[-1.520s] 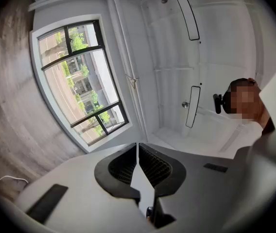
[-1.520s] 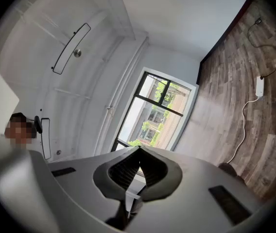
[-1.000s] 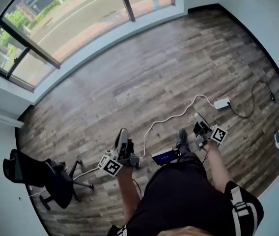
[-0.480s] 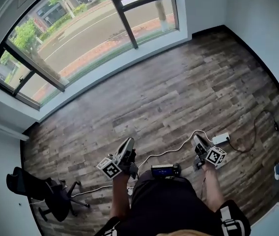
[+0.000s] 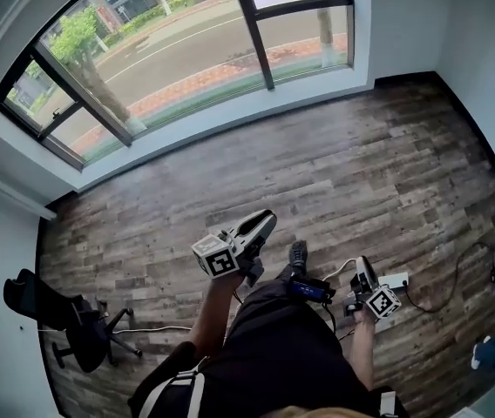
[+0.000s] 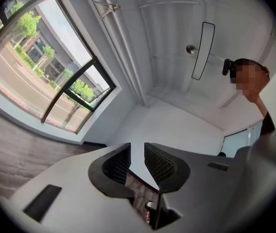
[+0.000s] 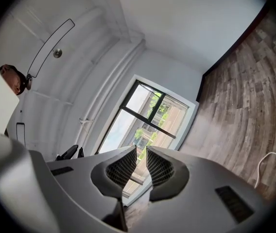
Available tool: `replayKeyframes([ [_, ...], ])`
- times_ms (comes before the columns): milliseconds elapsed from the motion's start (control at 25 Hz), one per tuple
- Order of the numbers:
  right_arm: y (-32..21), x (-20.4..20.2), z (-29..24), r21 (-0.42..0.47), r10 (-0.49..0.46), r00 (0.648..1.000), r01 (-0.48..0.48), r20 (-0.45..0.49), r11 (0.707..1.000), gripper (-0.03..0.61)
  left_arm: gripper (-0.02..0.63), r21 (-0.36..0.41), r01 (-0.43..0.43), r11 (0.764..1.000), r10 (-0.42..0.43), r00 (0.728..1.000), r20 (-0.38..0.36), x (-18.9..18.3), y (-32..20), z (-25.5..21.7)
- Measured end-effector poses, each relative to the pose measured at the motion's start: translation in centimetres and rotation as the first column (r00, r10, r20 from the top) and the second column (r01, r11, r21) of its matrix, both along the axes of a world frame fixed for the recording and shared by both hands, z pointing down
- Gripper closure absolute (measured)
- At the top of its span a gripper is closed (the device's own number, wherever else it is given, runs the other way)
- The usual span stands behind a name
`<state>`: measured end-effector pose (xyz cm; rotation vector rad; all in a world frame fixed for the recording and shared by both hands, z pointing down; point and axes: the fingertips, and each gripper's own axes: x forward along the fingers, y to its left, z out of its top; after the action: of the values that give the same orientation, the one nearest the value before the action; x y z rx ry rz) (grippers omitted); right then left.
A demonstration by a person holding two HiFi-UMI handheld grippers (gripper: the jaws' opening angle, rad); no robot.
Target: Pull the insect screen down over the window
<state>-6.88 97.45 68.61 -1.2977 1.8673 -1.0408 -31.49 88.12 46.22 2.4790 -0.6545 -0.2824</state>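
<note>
Person: standing figure in black clothing (image 5: 291, 347) at the bottom of the head view, a gripper in each hand and a small dark device with a blue screen (image 5: 308, 288) at the waist.
Left gripper: grey two-jaw tool with a marker cube (image 5: 267, 220), lifted in front of the body and aimed toward the glass; its ribbed black jaws are opening, with nothing between them.
Right gripper: matching grey tool (image 5: 362, 266), held low at the person's right side; its jaws stand slightly apart and grip nothing, only the distant panes showing through the gap.
Power strip: white block (image 5: 394, 279) on the boards just beside the right gripper, a thin black cable (image 5: 457, 268) trailing off to the right.
Chair: black wheeled office chair (image 5: 56, 316) near the left wall, well apart from the person.
Floor: grey-brown wood planks (image 5: 317, 172) running to the far wall.
Window: wide dark-framed glazing (image 5: 186, 50) along the far wall, trees and a road beyond.
Insect screen: not made out in any view.
</note>
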Motion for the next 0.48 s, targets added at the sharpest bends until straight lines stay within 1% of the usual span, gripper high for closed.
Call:
replayKeyframes([
  [120,-5.0,1.4,-0.3,-0.003,0.015,1.000,-0.015,-0.016,1.000,0.534,0.534,-0.005,-0.034,0.999,0.034,0.997,-0.064,1.7,-6.3,1.7],
  [240,-11.0,4.6,-0.1,-0.037,0.027,0.998,-0.029,-0.060,0.999,0.534,0.534,-0.059,-0.045,0.997,0.037,0.991,-0.131,4.2,-13.8,4.2],
  [320,-15.1,6.7,-0.8,-0.047,0.037,0.998,-0.040,-0.058,0.998,0.534,0.535,-0.098,-0.052,0.994,0.036,0.987,-0.155,5.9,-18.4,5.0],
  [360,-17.2,7.4,-1.5,-0.044,0.038,0.997,-0.040,-0.062,0.998,0.534,0.535,-0.103,-0.057,0.993,0.039,0.986,-0.162,6.5,-20.5,4.7],
  [480,-23.8,9.0,-2.8,-0.048,0.027,0.995,-0.032,-0.098,0.998,0.534,0.536,-0.091,-0.062,0.994,0.046,0.985,-0.168,7.4,-26.5,3.7],
])
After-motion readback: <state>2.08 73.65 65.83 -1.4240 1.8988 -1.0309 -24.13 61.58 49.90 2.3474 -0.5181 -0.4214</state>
